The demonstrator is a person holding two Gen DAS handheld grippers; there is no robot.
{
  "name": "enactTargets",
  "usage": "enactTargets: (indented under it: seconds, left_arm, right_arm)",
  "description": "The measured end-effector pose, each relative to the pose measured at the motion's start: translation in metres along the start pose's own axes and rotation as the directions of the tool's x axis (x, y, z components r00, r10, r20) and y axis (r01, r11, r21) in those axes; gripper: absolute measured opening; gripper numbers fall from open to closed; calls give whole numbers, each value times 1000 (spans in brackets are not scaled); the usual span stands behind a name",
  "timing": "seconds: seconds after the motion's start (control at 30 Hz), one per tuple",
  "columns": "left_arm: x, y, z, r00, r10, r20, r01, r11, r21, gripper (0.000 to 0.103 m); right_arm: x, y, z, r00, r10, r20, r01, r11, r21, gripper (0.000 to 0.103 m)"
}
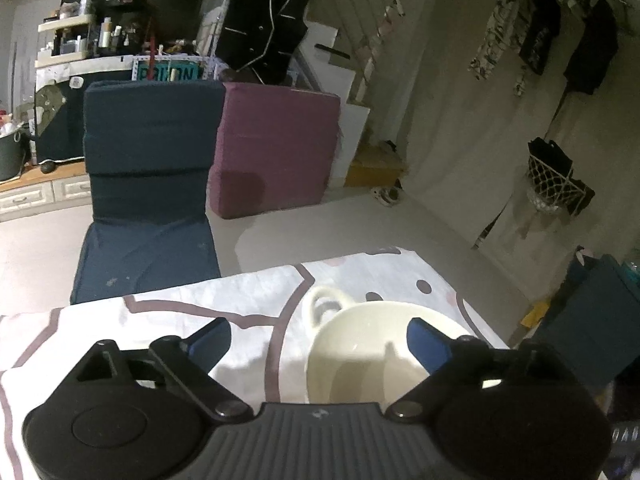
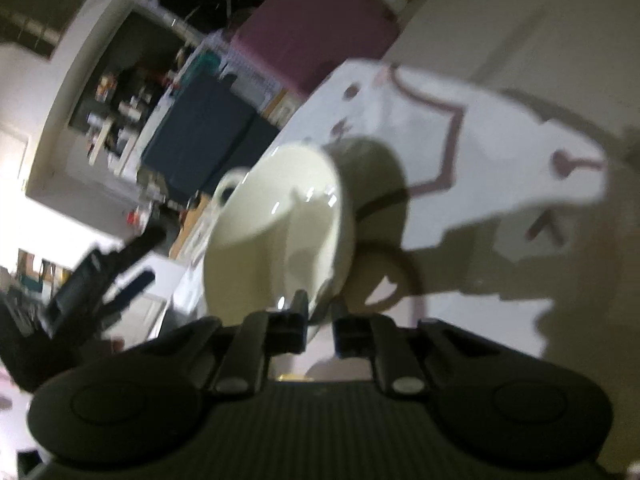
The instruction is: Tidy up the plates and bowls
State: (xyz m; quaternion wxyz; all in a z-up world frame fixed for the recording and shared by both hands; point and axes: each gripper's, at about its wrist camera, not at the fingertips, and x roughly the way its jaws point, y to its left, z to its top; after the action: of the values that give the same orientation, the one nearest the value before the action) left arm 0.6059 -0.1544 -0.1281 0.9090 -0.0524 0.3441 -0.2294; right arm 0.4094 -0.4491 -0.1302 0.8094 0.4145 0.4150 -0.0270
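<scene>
A cream bowl (image 1: 360, 344) with a loop handle (image 1: 326, 300) on its far side sits on a white cloth with pink lines (image 1: 180, 320). My left gripper (image 1: 320, 344) hangs open over it. Its right blue pad (image 1: 428, 344) is above the bowl's inside and its left pad (image 1: 212, 340) is over the cloth, neither touching. In the right wrist view the same bowl (image 2: 276, 232) appears tilted, and my right gripper (image 2: 320, 316) is shut on its near rim beside a shadowed handle (image 2: 384, 276). The left gripper (image 2: 100, 276) shows at the left of that view.
Beyond the cloth's far edge stand a dark blue floor chair (image 1: 148, 184) and a maroon cushion block (image 1: 276, 148). A cluttered shelf unit (image 1: 80, 40) is at the back left. Clothes hang on the right wall (image 1: 540, 40). A teal box (image 1: 588, 320) stands right of the cloth.
</scene>
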Motion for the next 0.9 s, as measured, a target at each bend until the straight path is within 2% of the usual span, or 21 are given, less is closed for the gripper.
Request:
enactTargets:
  seconds: [0.07, 0.13, 0.2, 0.33, 0.43, 0.5, 0.53, 0.57, 0.63, 0.77, 0.83, 0.9]
  left_arm:
    - [7, 0, -1, 1000, 1, -18, -1, 1000, 3, 84]
    - [13, 1, 0, 999, 8, -45, -8, 1000, 8, 66]
    - [19, 3, -1, 998, 9, -67, -9, 1000, 1, 57]
    - [28, 10, -6, 991, -30, -130, 22, 998, -62, 46]
    - [32, 10, -9, 985, -43, -166, 35, 998, -50, 42]
    - [34, 10, -10, 981, -52, -185, 43, 998, -52, 36]
    - [36, 11, -10, 979, -59, -195, 48, 997, -61, 31]
    - [38, 12, -10, 977, -65, -203, 51, 996, -75, 29]
    - [42, 13, -10, 973, -69, -219, 50, 994, -93, 26]
    - [48, 12, -9, 970, -71, -233, 51, 995, -91, 27]
    - [51, 13, -8, 968, -77, -240, 54, 993, -101, 27]
    - [53, 14, -7, 966, -80, -246, 55, 993, -108, 27]
  right_arm:
    - [-3, -6, 11, 999, -7, 37, 7, 1000, 10, 9]
    - [-4, -11, 22, 997, -22, 79, 22, 1000, 11, 8]
    - [-5, -17, 34, 992, -33, 123, 32, 999, 8, 7]
    - [4, -20, 56, 980, -57, 192, 58, 998, 1, 10]
    - [11, -21, 64, 977, -45, 208, 44, 999, 9, 12]
    - [14, -22, 65, 978, -32, 204, 33, 999, -3, 16]
    - [15, -22, 65, 980, -19, 199, 21, 1000, -8, 22]
    - [15, -22, 64, 982, -6, 189, 9, 1000, -19, 31]
    - [15, -16, 63, 986, -5, 164, 15, 998, -58, 40]
    - [22, -1, 58, 988, -67, 138, 90, 982, -167, 42]
    - [24, -1, 58, 989, -69, 128, 91, 981, -172, 42]
    - [23, -4, 58, 992, -65, 112, 82, 984, -156, 38]
